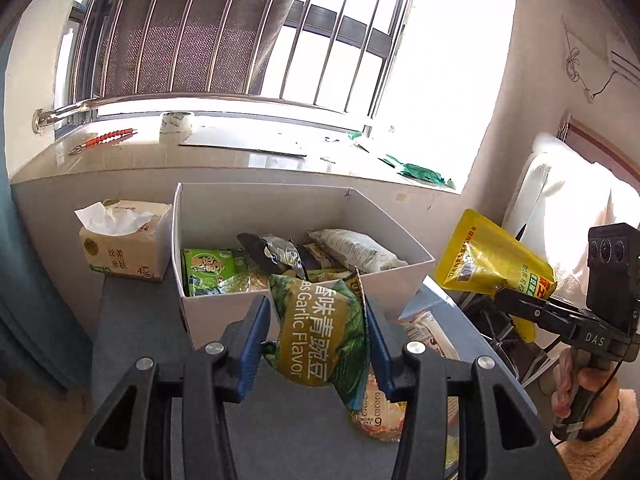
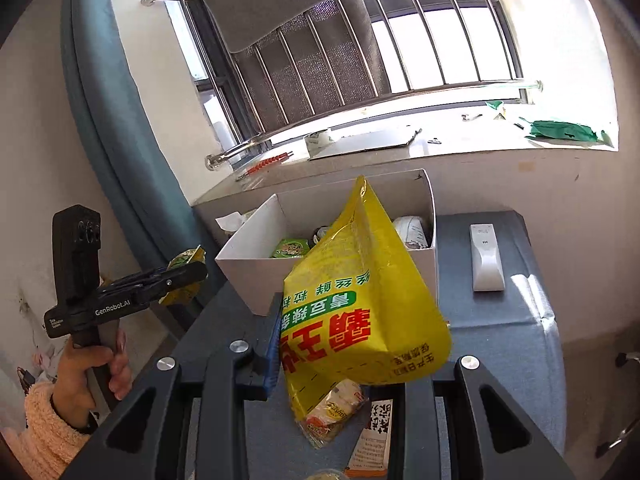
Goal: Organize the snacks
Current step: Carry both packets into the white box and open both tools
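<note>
My left gripper (image 1: 318, 332) is shut on a green garlic-flavour pea packet (image 1: 320, 332), held above the grey table just in front of the white box (image 1: 224, 304). The box holds several snack packets (image 1: 352, 250). My right gripper (image 2: 340, 344) is shut on a large yellow snack bag (image 2: 360, 304), held above the table before the box (image 2: 256, 276). The yellow bag also shows in the left wrist view (image 1: 488, 264), with the right gripper (image 1: 516, 304) at the right. The left gripper (image 2: 188, 276) shows in the right wrist view with the green packet (image 2: 184, 260).
Loose snack packets lie on the table under the grippers (image 1: 380, 412) (image 2: 332, 412). A tissue pack (image 1: 124, 240) stands left of the box. A white remote (image 2: 486, 256) lies on the table right of the box. Behind is a windowsill (image 1: 240, 160) with tape and papers.
</note>
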Demonstrator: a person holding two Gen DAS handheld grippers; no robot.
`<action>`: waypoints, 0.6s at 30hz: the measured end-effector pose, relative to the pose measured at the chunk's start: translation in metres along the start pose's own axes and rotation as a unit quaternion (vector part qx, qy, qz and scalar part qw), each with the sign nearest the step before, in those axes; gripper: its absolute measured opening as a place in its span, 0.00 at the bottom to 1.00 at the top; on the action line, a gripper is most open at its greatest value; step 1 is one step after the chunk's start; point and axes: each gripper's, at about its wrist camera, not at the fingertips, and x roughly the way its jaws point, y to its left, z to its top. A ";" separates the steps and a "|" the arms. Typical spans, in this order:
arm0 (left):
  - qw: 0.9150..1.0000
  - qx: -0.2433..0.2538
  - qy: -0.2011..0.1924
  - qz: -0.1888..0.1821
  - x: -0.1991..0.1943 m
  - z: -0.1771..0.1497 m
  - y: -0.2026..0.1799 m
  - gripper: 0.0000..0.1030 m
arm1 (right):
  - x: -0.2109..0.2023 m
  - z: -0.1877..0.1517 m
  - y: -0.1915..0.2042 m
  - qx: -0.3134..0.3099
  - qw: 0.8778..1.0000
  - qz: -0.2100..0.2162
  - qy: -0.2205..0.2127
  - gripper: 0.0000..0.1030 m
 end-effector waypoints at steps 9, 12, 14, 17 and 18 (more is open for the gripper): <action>0.999 -0.039 0.017 0.028 0.071 0.072 0.015 0.49 | 0.097 0.089 -0.011 0.009 0.999 -0.037 0.036 0.32; 0.998 -0.045 0.036 0.037 0.090 0.080 0.021 0.60 | 0.115 0.102 -0.014 0.004 0.998 -0.056 0.040 0.42; 0.995 -0.068 0.049 0.051 0.097 0.080 0.030 0.94 | 0.122 0.107 -0.018 0.009 0.997 -0.064 0.050 0.95; 0.995 -0.079 0.035 0.057 0.091 0.073 0.041 1.00 | 0.115 0.106 -0.023 0.025 0.995 -0.088 0.032 1.00; 0.994 -0.080 0.034 0.062 0.089 0.071 0.042 1.00 | 0.112 0.105 -0.023 0.023 0.996 -0.086 0.030 1.00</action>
